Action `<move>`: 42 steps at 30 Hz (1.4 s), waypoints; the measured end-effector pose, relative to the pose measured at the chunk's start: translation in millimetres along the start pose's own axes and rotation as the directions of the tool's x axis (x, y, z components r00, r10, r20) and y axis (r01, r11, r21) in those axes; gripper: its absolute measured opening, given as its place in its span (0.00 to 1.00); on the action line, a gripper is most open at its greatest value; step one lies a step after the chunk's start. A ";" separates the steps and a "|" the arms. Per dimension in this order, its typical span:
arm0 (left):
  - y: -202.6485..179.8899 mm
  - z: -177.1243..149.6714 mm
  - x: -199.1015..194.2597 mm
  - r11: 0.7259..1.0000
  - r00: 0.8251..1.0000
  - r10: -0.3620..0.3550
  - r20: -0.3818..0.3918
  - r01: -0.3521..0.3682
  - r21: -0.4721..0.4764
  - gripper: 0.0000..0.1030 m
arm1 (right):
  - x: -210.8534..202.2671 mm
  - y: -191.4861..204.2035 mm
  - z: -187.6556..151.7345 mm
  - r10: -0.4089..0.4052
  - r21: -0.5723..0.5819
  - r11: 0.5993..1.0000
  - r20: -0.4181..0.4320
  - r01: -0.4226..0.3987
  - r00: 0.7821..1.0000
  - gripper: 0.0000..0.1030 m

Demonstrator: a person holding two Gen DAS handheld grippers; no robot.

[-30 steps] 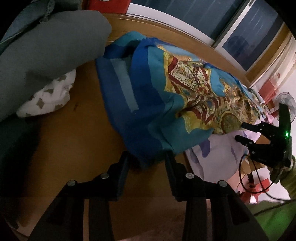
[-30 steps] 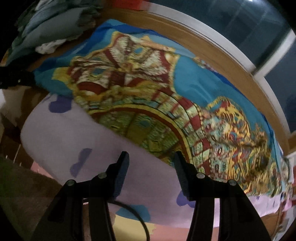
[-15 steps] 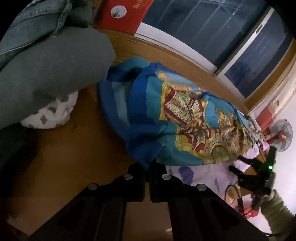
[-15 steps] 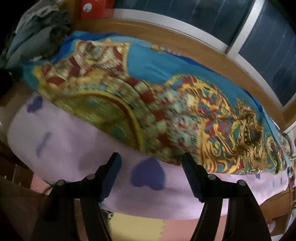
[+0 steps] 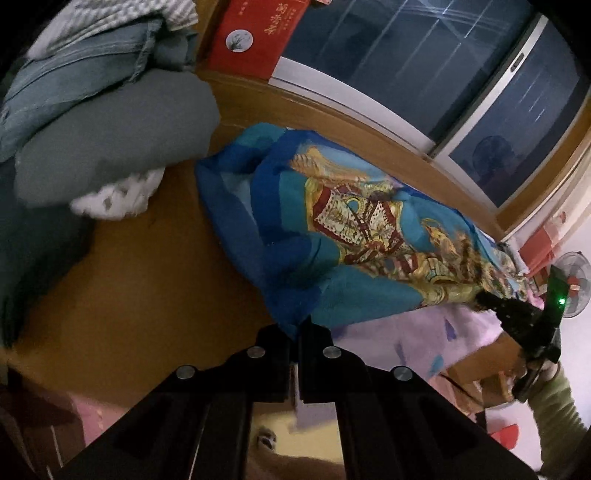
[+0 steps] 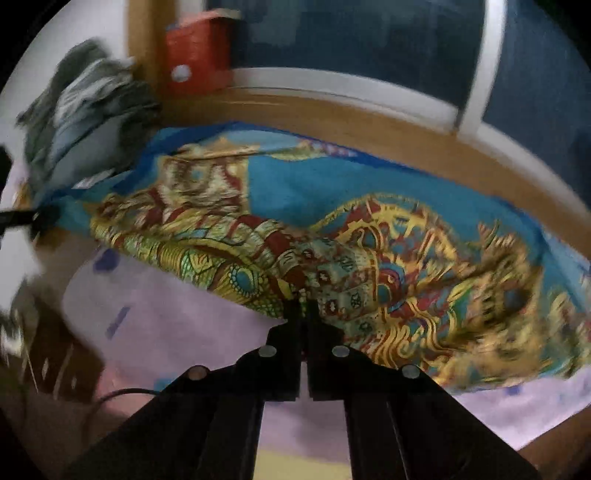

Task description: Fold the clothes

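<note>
A blue cloth printed with gold and red ornament lies spread over a wooden top and a lilac sheet. My left gripper is shut on its plain blue near corner, which rises in a peak into the jaws. In the right wrist view the cloth fills the middle, and my right gripper is shut on its patterned near edge, pulling it up off the sheet. The right gripper also shows at the far right of the left wrist view, and the left gripper shows at the left edge of the right wrist view.
A pile of grey and denim clothes lies on the wooden top to the left. A red box leans against the dark window behind. The lilac sheet with blue hearts lies under the cloth. A fan stands far right.
Both grippers, open a second ago, have shut on the cloth's near edge, the left first. Both have risen, and the held edge lifts off the surface.
</note>
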State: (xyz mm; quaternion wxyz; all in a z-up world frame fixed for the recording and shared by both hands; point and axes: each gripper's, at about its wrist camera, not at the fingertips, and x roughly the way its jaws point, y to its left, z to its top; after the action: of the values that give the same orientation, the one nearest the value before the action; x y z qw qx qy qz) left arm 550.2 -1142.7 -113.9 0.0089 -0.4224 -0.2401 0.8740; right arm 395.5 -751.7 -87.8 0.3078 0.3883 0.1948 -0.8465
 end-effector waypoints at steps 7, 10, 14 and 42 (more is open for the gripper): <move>-1.9 -65.6 2.8 0.999 0.990 0.025 -0.136 -0.031 -0.044 0.02 | -31.4 3.6 -31.6 -0.002 -0.166 0.986 -0.108 -0.016 0.994 0.00; 0.7 -77.1 3.2 0.997 0.987 0.035 -0.160 -0.045 -0.063 0.02 | -18.7 4.5 -50.7 0.010 -0.187 0.981 -0.180 -0.044 0.984 0.00; -3.9 -82.5 0.6 0.994 0.980 0.104 -0.171 -0.107 -0.010 0.03 | -4.2 4.4 -71.5 0.016 -0.215 0.974 -0.270 -0.076 0.963 0.00; -1.1 61.3 70.9 0.935 0.992 0.119 0.039 -0.125 0.332 0.17 | 168.6 154.3 186.9 0.274 -0.260 0.916 -0.152 -0.306 0.949 0.08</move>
State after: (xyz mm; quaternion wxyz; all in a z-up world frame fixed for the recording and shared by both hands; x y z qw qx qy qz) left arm 458.9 -1151.5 -133.1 0.0240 -0.4209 -0.0620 0.9047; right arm 313.0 -1033.7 -116.5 0.4706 0.4124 0.2700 -0.7318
